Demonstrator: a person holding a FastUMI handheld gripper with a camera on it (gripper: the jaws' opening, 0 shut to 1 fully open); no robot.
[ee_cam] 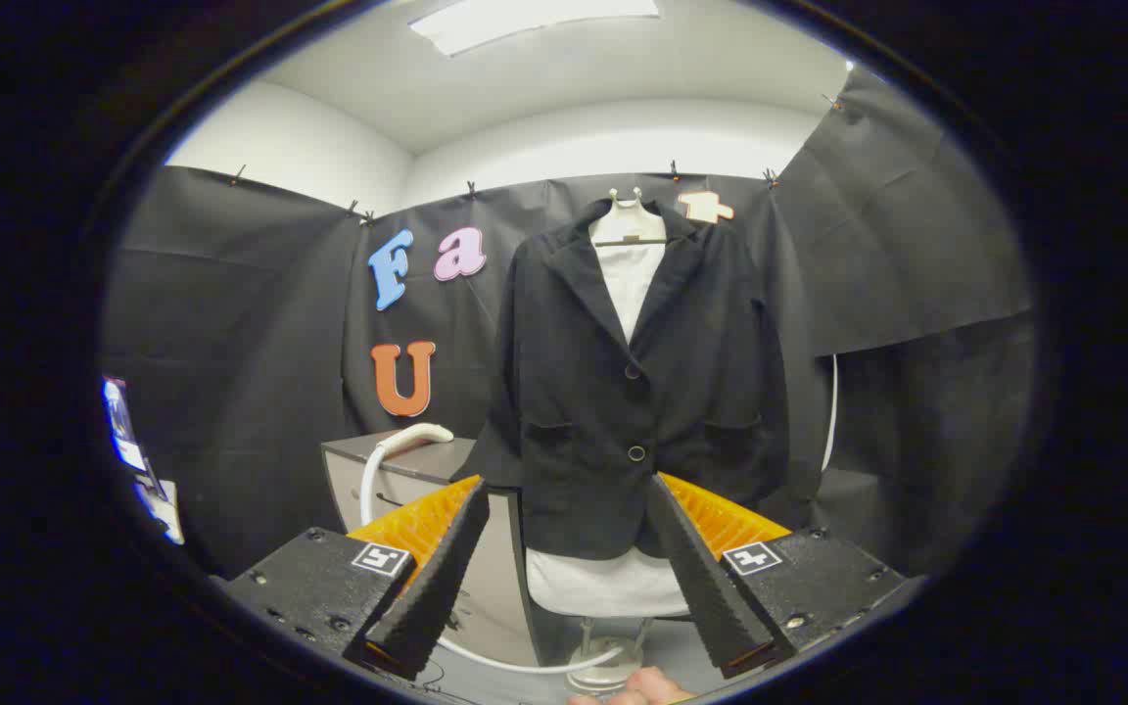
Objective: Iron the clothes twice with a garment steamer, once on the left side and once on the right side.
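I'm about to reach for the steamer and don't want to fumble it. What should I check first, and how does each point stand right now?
1. Gripper open, holding nothing: ok.
2. White steamer head lying within sight on the grey cabinet: ok.
3. White hose free of tangles: cannot tell, it runs behind the fingers.
4. Black buttoned blazer hanging straight on the white mannequin: ok.
5. Steamer switched on: cannot tell.

Legible text: none found.
Square black-and-white coded marker tags (pixel 380 559) sit on the gripper's (pixel 564 509) two finger mounts; fingers spread, holding nothing.
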